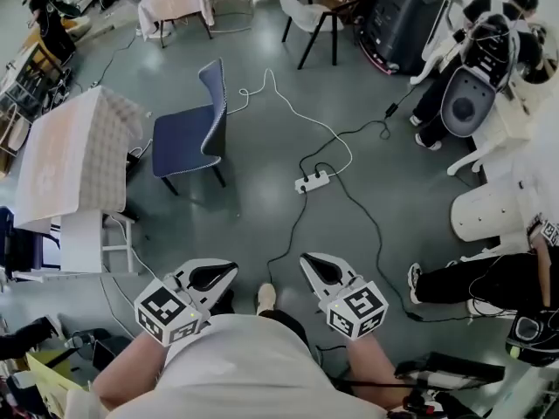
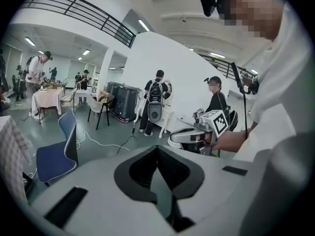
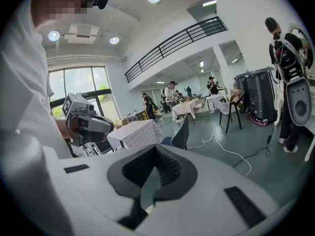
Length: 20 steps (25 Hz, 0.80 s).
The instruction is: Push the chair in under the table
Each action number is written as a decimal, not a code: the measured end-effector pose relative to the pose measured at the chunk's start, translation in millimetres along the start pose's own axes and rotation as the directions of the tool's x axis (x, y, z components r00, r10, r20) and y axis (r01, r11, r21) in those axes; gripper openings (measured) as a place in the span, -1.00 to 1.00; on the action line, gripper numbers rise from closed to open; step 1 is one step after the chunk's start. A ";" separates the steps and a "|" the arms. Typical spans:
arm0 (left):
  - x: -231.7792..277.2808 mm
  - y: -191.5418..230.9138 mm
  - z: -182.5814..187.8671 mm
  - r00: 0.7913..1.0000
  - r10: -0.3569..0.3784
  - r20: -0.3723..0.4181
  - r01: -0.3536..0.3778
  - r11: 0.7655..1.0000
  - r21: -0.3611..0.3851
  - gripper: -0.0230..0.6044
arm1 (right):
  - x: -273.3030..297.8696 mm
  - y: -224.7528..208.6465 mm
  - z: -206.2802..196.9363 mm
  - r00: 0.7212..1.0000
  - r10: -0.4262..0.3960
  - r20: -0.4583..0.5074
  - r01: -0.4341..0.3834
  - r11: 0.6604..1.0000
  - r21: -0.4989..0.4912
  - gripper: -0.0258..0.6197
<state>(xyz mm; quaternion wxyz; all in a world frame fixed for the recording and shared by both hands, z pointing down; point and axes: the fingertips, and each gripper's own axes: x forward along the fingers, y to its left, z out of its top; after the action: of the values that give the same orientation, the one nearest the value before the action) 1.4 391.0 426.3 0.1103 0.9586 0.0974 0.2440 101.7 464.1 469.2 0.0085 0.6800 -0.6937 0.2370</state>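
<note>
Head view: blue chair (image 1: 185,138) stands on the grey floor, seat turned toward the cloth-covered table (image 1: 74,155), backrest on the far side from it. The seat's front edge is just beside the checked cloth and not under the table. A white cable runs across the floor past the chair to a power strip (image 1: 312,182). Left gripper (image 1: 212,276) and right gripper (image 1: 321,269) are held low near the person's body, well apart from the chair, and touch nothing. Left gripper view: the left gripper (image 2: 157,149) has its fingers together at the tips with nothing between them, and only a thin slit of floor shows lower down. The chair (image 2: 58,154) sits at left, with the checked cloth of the table (image 2: 10,156) at the frame edge. The right gripper (image 2: 197,135) shows off to the right. Right gripper view: the right gripper (image 3: 156,147) has its fingers closed tip to tip and is empty. The chair (image 3: 182,132) is ahead, the table (image 3: 135,132) beside it, and the left gripper (image 3: 86,123) is at left.
</note>
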 end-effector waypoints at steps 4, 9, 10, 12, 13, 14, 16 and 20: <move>8.7 15.3 6.3 1.000 0.003 0.005 -0.003 1.000 -0.018 -0.90 | 15.3 -13.1 1.1 0.999 0.021 -0.031 -0.021 0.999 0.029 -0.88; 2.3 64.7 13.1 0.999 0.029 0.044 -0.027 0.999 -0.046 -0.90 | 69.5 -22.4 16.2 0.996 0.049 -0.074 -0.049 0.999 0.010 -0.88; -0.7 78.0 16.7 0.997 0.038 0.063 -0.035 0.998 -0.052 -0.90 | 83.6 -23.9 21.1 0.995 0.054 -0.086 -0.054 0.999 0.001 -0.88; -8.1 108.9 23.3 0.994 0.061 0.092 -0.055 0.997 -0.062 -0.90 | 114.2 -26.8 35.0 0.993 0.052 -0.104 -0.054 0.998 -0.017 -0.87; -12.2 126.3 26.5 0.992 0.071 0.101 -0.065 0.996 -0.068 -0.90 | 130.7 -28.2 43.6 0.993 0.046 -0.109 -0.050 0.998 -0.028 -0.87; -16.5 144.0 30.4 0.991 0.079 0.111 -0.071 0.995 -0.072 -0.90 | 147.8 -29.5 52.4 0.992 0.041 -0.115 -0.046 0.998 -0.041 -0.86; -26.2 177.6 40.5 0.987 0.083 0.139 -0.073 0.994 -0.080 -0.88 | 183.1 -32.3 67.6 0.990 0.035 -0.139 -0.045 0.997 -0.065 -0.63; -49.0 236.1 57.0 0.981 0.088 0.170 -0.073 0.993 -0.090 -0.85 | 252.9 -44.3 90.4 0.983 0.014 -0.184 -0.028 0.997 -0.077 -0.51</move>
<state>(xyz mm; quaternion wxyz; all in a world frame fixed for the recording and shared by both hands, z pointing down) 18.4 144.0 416.7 0.1480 0.9739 0.0382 0.1675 152.8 197.4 487.6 0.0967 0.6471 -0.7059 0.2712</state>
